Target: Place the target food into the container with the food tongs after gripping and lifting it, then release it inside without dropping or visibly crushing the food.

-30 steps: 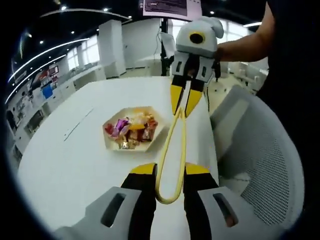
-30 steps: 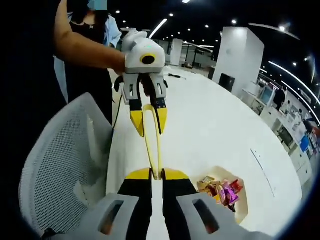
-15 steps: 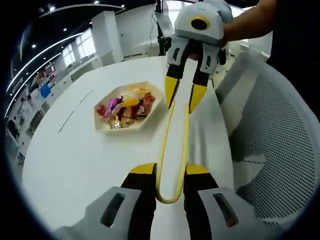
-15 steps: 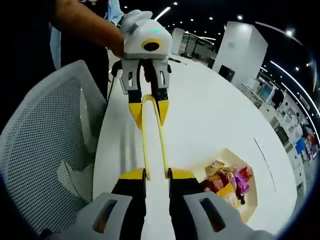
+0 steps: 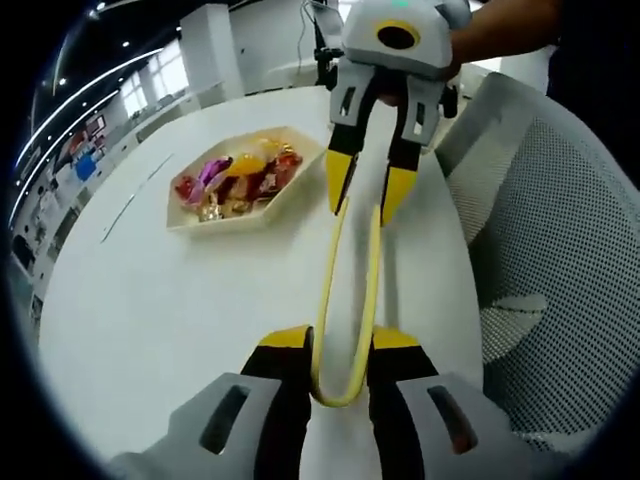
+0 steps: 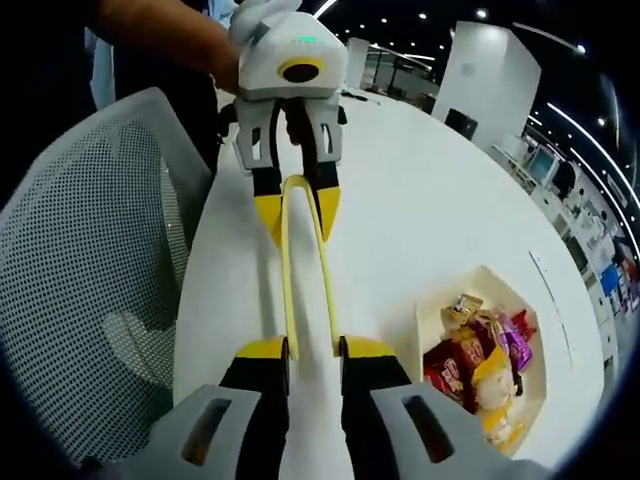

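Observation:
Yellow food tongs [image 5: 350, 290] stretch between my two grippers, a little above the white table [image 5: 150, 320]. My left gripper [image 5: 340, 340] is shut on the tongs' looped end. My right gripper [image 5: 365, 195], seen head-on at the top of the left gripper view, is shut on the two tong arms near their tips. In the right gripper view those arms [image 6: 308, 290] stand slightly spread between my right gripper's [image 6: 315, 350] jaws, and the left gripper [image 6: 295, 215] faces me. A cream hexagonal tray [image 5: 225, 217] holds several wrapped candies [image 5: 240, 172], left of the tongs; nothing is between the tips.
A white mesh office chair [image 5: 560, 250] stands against the table edge beside the tongs, also seen in the right gripper view [image 6: 90, 250]. The tray [image 6: 432, 322] and its candies [image 6: 480, 355] lie right of my right gripper. A person's forearm [image 6: 160, 25] is above.
The right gripper's jaws have widened and the tong arms have spread apart. Both grippers have come lower over the table, nearer the tray. The left gripper's hold is unchanged.

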